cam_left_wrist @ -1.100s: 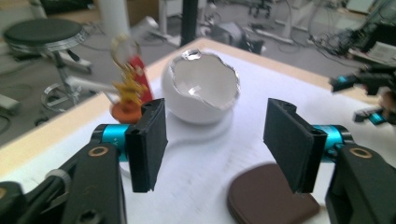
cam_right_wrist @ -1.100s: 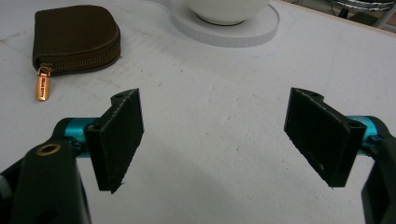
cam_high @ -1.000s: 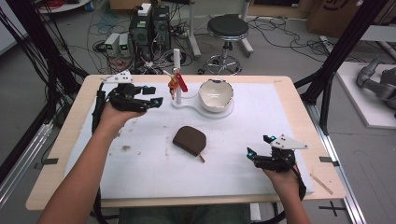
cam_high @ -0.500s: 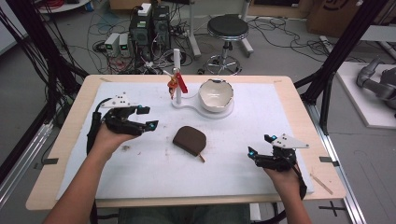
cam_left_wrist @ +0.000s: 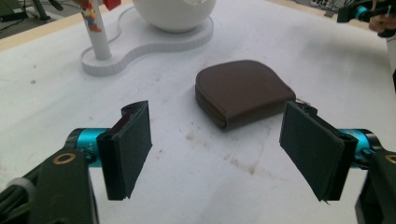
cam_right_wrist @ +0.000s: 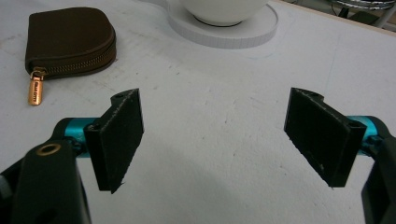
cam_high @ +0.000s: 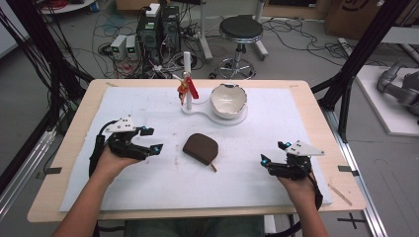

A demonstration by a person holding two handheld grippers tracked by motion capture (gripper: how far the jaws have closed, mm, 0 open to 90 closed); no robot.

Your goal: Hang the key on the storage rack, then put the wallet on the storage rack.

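Note:
A brown zip pouch lies in the middle of the white mat, its zipper pull toward the near side. My left gripper hovers just left of it, open and empty; in the left gripper view the pouch lies a short way beyond the gripper. My right gripper rests open at the near right, apart from the pouch, whose gold pull shows in the right gripper view ahead of the gripper.
A white stand at the back centre carries a post with red keyrings and a white bowl. The wooden table edge borders the mat. A stool and cables lie on the floor behind.
My left gripper has drawn back from the keyring post toward the near left, ending beside the pouch. The right gripper has barely moved.

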